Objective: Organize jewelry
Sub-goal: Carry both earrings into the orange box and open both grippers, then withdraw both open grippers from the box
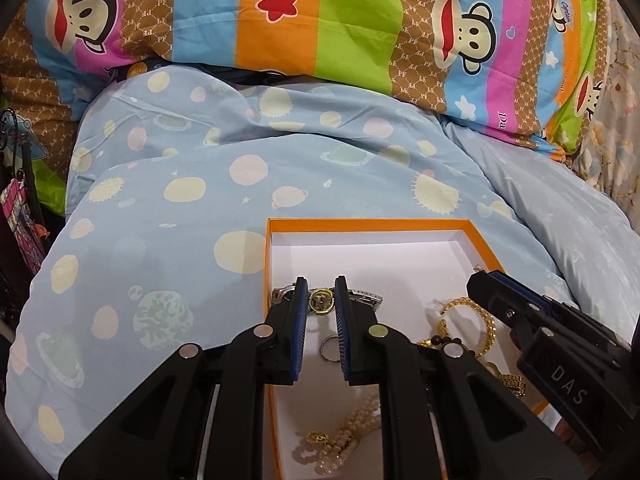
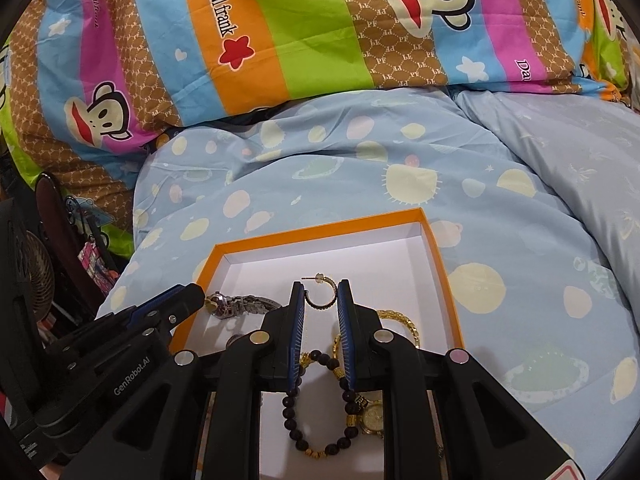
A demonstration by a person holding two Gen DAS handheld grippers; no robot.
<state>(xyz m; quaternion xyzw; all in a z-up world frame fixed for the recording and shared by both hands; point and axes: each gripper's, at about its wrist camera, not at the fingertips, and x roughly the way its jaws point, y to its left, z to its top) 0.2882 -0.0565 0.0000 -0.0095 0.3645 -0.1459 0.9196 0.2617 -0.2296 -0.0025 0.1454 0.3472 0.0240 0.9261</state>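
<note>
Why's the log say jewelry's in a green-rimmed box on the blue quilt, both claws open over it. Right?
Rim is wrong: the box is orange-rimmed, clear in the right wrist view. Rest holds: it sits on the blue quilt, left claw and right claw open over it.

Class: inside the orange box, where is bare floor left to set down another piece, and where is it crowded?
Free: the white floor along the orange box's far wall, beyond the hoop earring and silver watch. Crowded: the near half, with the dark bead bracelet, gold watch, pearl strand and both tongs.
</note>
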